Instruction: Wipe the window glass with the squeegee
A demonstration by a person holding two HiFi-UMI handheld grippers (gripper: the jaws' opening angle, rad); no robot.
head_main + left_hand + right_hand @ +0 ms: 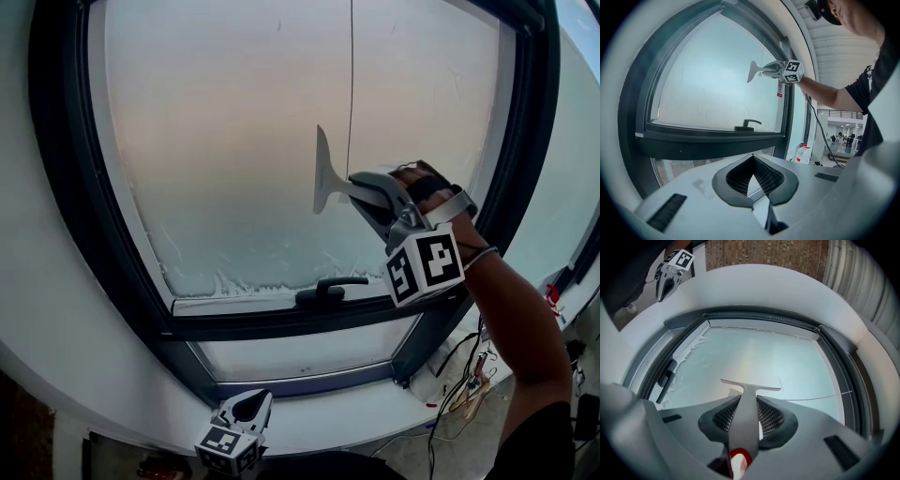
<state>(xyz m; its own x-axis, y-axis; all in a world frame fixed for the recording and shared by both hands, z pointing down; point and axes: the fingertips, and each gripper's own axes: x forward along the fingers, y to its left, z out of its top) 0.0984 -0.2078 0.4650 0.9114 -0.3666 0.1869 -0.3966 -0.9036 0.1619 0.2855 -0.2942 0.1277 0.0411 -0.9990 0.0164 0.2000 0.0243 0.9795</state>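
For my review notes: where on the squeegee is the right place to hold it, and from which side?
Grip the squeegee by its narrow handle, coming from the tail end, as the right claw does. That likely leaves the wide blade free to meet the glass.

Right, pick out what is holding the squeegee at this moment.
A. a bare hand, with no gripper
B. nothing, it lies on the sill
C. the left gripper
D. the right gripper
D: the right gripper has its jaws shut on the handle of the squeegee, with the blade toward the window glass. The left gripper sits low under the window, jaws together on nothing.
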